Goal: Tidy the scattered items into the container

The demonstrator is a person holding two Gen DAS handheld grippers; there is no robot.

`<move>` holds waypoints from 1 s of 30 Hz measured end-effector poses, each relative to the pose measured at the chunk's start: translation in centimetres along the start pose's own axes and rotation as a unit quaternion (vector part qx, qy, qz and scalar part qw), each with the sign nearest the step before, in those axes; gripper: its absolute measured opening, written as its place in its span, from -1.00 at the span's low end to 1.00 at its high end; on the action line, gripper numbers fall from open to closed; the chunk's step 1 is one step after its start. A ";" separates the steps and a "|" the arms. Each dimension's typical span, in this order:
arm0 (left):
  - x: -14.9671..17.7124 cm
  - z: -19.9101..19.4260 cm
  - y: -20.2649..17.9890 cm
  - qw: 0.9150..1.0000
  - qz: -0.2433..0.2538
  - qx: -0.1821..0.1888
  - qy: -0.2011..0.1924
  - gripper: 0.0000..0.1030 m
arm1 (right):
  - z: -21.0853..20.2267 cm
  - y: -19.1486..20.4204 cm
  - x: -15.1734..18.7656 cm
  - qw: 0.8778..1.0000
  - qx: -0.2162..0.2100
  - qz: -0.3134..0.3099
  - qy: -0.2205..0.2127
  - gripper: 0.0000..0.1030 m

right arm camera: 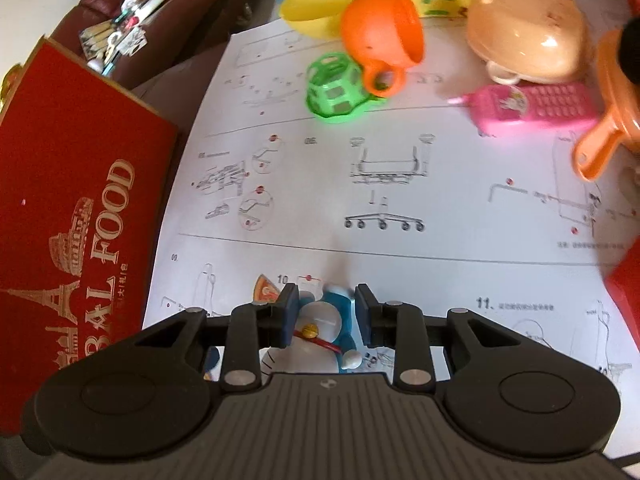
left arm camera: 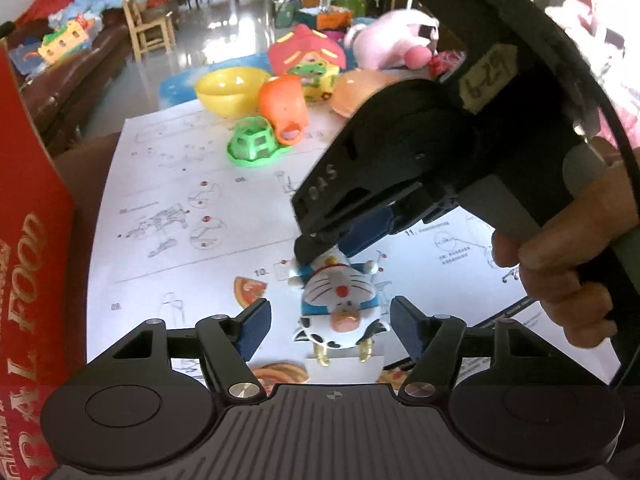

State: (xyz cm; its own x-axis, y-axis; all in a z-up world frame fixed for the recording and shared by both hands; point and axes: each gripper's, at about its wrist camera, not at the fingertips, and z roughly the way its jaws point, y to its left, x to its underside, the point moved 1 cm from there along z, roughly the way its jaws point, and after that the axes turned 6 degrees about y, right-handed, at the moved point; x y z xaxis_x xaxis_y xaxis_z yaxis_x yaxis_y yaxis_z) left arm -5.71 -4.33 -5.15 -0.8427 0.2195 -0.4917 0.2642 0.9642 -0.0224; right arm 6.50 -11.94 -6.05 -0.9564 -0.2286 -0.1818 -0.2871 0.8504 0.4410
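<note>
A blue and white cat figurine [left arm camera: 340, 304] lies on the white instruction sheet [left arm camera: 180, 200]. My right gripper [left arm camera: 320, 246] comes down on it from the upper right; in the right wrist view the figurine [right arm camera: 324, 328] sits between the right gripper's [right arm camera: 326, 312] blue pads, with the right pad a little apart from it. My left gripper [left arm camera: 328, 328] is open, its pads on either side of the figurine without touching. The red box [right arm camera: 80, 208] stands at the left.
At the far end of the sheet lie a green basket toy [right arm camera: 336, 88], an orange cup [right arm camera: 380, 36], a yellow bowl [right arm camera: 320, 0], a tan lid [right arm camera: 528, 36], a pink toy phone [right arm camera: 536, 108] and an orange pan [right arm camera: 612, 112]. A pink plush [left arm camera: 396, 44] lies behind.
</note>
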 end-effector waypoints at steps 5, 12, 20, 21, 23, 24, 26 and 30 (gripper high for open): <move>-0.4 1.4 -0.9 1.000 0.003 -0.002 0.021 0.03 | -0.4 -0.7 0.6 1.000 -0.003 0.004 0.000 -0.26; 0.1 1.0 -0.7 1.000 0.016 0.012 0.020 -0.11 | -1.8 -3.6 1.5 0.999 -0.019 0.043 -0.006 -0.10; 0.1 0.9 -0.7 0.999 0.031 0.015 0.019 -0.18 | -2.0 -3.9 1.9 0.997 -0.041 0.068 0.003 0.03; 0.0 0.9 -0.7 0.999 0.032 0.015 0.020 -0.18 | -1.8 -3.8 1.9 0.996 -0.044 0.071 0.005 0.12; -0.1 1.1 -0.6 0.999 0.031 0.015 0.026 -0.15 | -1.5 -3.6 1.8 0.996 -0.046 0.077 0.008 0.12; -0.2 1.2 -0.6 0.999 0.029 0.015 0.029 -0.01 | -1.4 -3.5 1.8 0.996 -0.045 0.076 0.008 0.12; -0.4 1.3 -0.7 0.999 0.026 0.014 0.028 0.20 | -1.1 -3.0 1.7 0.997 -0.040 0.066 0.006 0.07; -1.1 1.9 -1.4 0.999 0.033 0.003 0.026 0.32 | -1.0 -2.3 2.0 0.998 -0.034 0.050 -0.003 -0.02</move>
State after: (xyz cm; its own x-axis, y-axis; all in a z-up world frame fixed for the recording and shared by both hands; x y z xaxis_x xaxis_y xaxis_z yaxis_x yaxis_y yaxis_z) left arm -4.29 -6.19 -6.26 -0.8467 0.2908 -0.4456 0.3230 0.9464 0.0038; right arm 5.14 -14.83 -6.57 -0.9802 -0.1415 -0.1384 -0.1933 0.8346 0.5157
